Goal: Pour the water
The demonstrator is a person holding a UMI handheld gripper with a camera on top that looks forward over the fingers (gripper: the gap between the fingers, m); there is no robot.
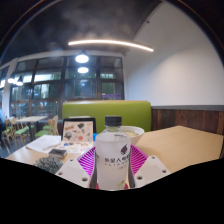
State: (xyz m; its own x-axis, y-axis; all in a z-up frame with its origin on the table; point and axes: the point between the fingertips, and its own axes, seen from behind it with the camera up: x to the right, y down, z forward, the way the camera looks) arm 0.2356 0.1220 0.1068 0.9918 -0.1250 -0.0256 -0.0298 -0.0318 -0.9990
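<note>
The gripper (114, 172) holds a tall white paper cup (115, 155) tight between both pink pads; its dark writing is too small to read. Beyond it, the pale wooden table (185, 145) has open room beside a green sofa (108, 113).

A green booth seat (107, 113) stands at the far side behind a pale wooden table (185, 145). To the left, a patterned box (78, 130) and papers (45, 144) lie on it. A long ceiling light (110, 44) glows overhead; windows (40, 90) line the left.
</note>
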